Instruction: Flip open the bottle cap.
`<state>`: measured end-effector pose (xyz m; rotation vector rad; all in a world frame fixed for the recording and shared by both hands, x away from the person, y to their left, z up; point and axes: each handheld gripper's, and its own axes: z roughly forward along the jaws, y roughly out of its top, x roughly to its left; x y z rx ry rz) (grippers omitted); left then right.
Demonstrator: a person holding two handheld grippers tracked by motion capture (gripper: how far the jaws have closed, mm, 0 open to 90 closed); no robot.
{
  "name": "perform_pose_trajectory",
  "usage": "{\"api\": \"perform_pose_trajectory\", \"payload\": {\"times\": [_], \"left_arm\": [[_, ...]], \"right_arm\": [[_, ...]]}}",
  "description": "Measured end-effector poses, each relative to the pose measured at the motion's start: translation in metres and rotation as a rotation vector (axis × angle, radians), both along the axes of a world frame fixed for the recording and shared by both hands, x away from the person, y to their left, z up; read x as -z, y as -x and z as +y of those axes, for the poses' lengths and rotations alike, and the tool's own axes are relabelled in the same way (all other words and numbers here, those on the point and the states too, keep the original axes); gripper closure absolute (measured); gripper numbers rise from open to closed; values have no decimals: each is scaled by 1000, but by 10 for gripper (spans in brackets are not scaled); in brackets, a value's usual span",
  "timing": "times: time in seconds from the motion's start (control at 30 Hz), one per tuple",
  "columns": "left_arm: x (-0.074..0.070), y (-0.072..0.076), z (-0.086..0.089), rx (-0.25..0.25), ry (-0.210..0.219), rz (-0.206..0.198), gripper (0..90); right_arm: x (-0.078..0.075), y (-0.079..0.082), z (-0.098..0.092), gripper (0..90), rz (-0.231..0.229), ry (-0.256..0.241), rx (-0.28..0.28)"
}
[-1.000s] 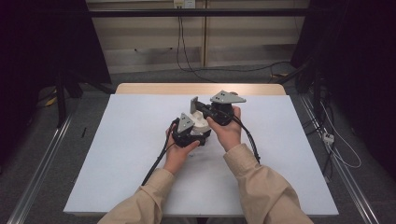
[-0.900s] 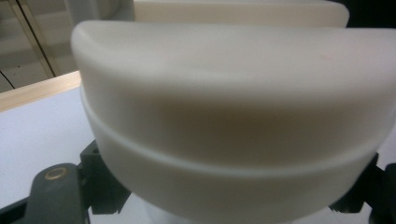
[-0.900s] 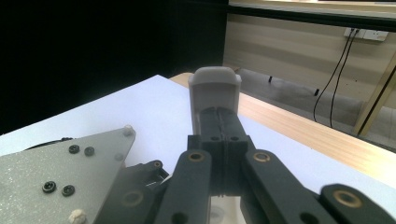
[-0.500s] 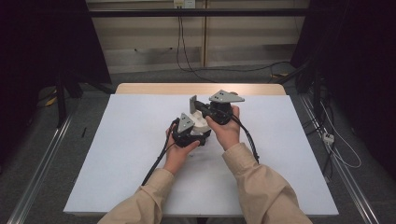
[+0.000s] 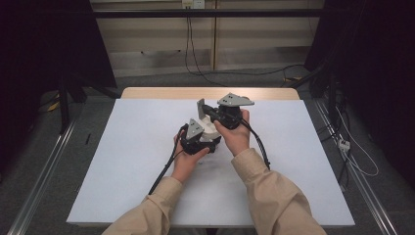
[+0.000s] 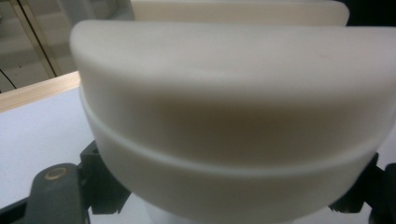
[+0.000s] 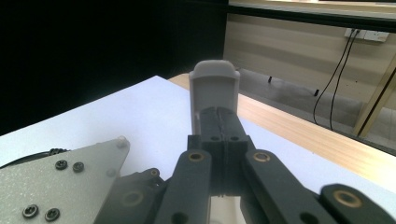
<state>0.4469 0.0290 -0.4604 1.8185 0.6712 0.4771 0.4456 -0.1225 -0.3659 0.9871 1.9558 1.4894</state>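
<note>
Right gripper (image 5: 201,108), centre of the high view: jaws pressed together, pinching a small grey tab (image 7: 214,88) that stands upright past the tips. Left gripper (image 5: 208,134), just below and left of it: jaws spread around a cream round part (image 6: 233,130), which crowds that gripper's own view; grip firmness cannot be told. Both held low over the white table (image 5: 122,161), grippers nearly touching. Risk: the tab is held only by its lower edge; a twist or bump against the cream part could lever it out.
</note>
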Motion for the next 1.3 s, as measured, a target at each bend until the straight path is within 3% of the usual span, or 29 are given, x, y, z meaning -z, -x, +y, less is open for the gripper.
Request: {"api": "perform_pose_trajectory", "payload": {"times": [1.3], "left_arm": [[0, 0, 0, -1, -2, 2, 188]], "right_arm": [[0, -11, 7, 900, 9, 19, -3]]}}
